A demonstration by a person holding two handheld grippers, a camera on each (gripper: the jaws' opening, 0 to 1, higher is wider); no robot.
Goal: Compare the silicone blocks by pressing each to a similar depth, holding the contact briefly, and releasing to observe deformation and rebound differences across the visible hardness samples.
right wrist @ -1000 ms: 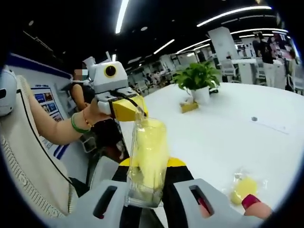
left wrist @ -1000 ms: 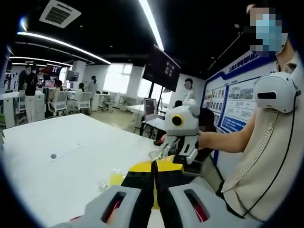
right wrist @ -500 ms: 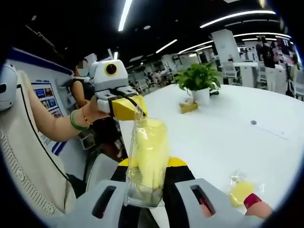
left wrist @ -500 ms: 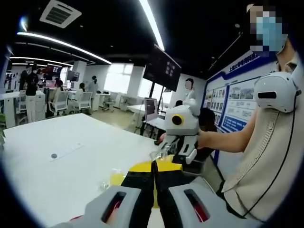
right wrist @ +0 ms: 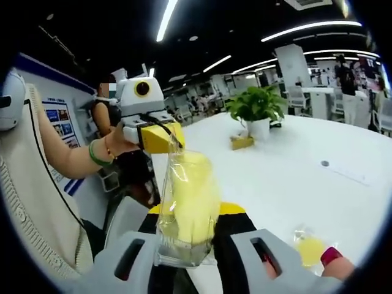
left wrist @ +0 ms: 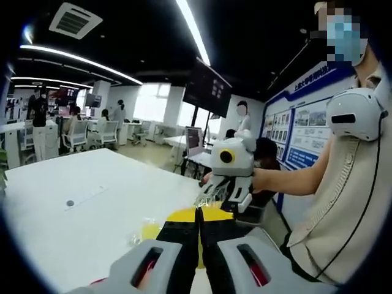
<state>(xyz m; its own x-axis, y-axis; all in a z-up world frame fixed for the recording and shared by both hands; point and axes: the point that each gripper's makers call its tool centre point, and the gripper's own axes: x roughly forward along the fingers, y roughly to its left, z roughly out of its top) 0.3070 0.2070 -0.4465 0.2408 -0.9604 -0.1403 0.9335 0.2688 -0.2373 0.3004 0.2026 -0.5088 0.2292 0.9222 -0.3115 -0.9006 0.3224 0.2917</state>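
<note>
Yellow silicone block (right wrist: 187,202) in clear bag, clamped by right gripper (right wrist: 187,245), left gripper (left wrist: 199,236) jaws closed, pinching bag top.

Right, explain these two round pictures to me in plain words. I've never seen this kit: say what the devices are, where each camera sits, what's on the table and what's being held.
A person holds a two-jaw hand gripper in each hand, each with its own fisheye camera looking along its jaws. In the right gripper view, the right gripper is shut on a yellow silicone block in a clear bag, held up off the table. The left gripper, white with a yellow front, pinches the bag's top edge. In the left gripper view, that gripper's black jaws are closed together. On the white table lies a second bagged yellow block, with a potted plant farther back. Behind is an open office with people.
</note>
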